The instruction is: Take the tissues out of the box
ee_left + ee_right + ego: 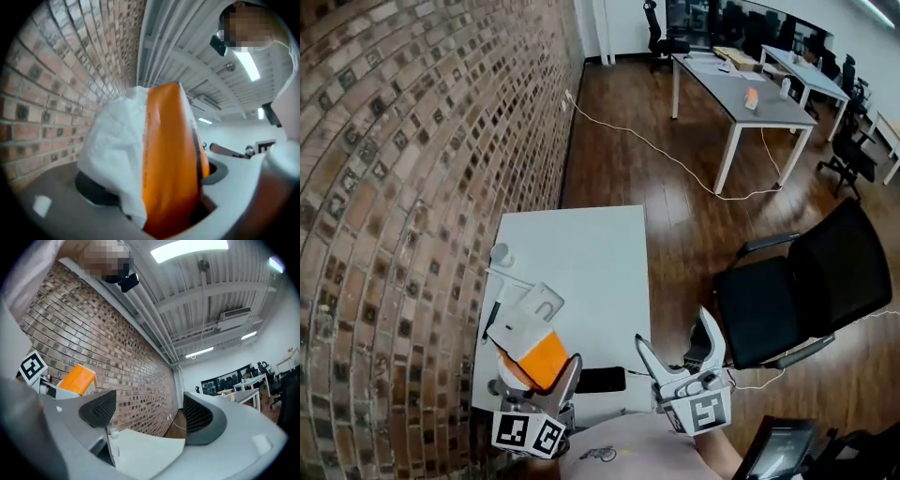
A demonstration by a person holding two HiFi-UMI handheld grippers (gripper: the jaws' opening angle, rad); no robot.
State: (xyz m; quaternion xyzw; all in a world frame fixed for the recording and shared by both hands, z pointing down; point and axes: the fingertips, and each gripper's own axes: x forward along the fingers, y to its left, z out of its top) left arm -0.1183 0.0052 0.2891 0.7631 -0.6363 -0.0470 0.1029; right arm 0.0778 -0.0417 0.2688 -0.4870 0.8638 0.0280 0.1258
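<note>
An orange tissue box (539, 356) with a white top is tilted between the jaws of my left gripper (536, 377), above the near left corner of the white table (581, 244). In the left gripper view the orange box (171, 159) fills the gap between the jaws, and white tissue or wrapping (117, 154) hangs over its left side. My left gripper is shut on the box. My right gripper (675, 330) stands open and holds nothing at the table's near right edge; its own view shows its fingers wide apart (150, 413), with the orange box (78, 379) off to the left.
Flat white pieces (530, 305) lie on the table just beyond the box, with a small clear cup (501, 253) farther back. A black phone (600, 380) lies at the near edge. A brick wall (412, 187) runs along the left; a black office chair (797, 291) stands to the right.
</note>
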